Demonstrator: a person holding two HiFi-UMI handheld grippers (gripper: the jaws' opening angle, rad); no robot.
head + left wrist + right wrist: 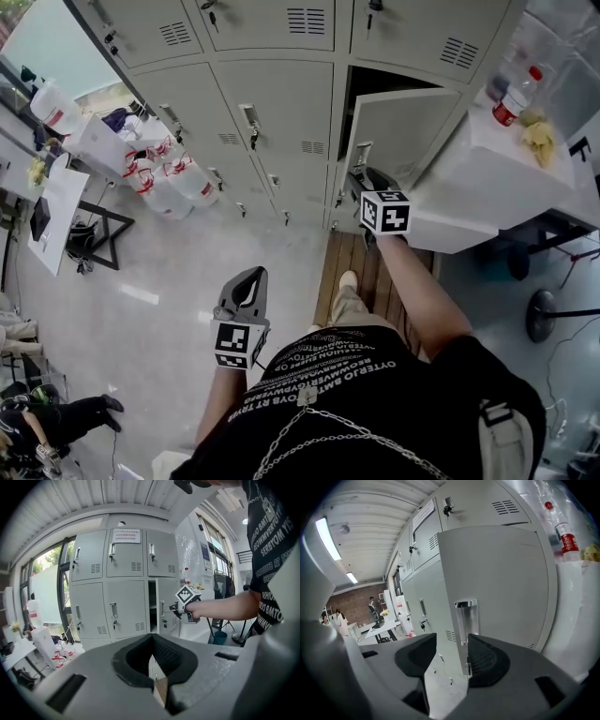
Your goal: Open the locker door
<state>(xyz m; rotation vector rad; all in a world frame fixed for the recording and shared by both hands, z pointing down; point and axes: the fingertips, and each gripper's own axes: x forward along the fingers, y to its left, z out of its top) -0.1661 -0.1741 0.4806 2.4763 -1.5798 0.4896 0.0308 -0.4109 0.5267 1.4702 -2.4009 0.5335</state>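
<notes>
The locker door (408, 127) belongs to the lower right locker, beside a white worktop (487, 178) carrying a red-labelled bottle (511, 98), with water jugs (169, 183) on the floor well to the left. The door stands partly open, its long axis upright, its hinge side by the worktop and its free edge with the handle (466, 620) turned out toward the person. That edge stands between the wide-open right tongs (452, 660), while the left tongs (153, 654) hang back, closed on nothing.
</notes>
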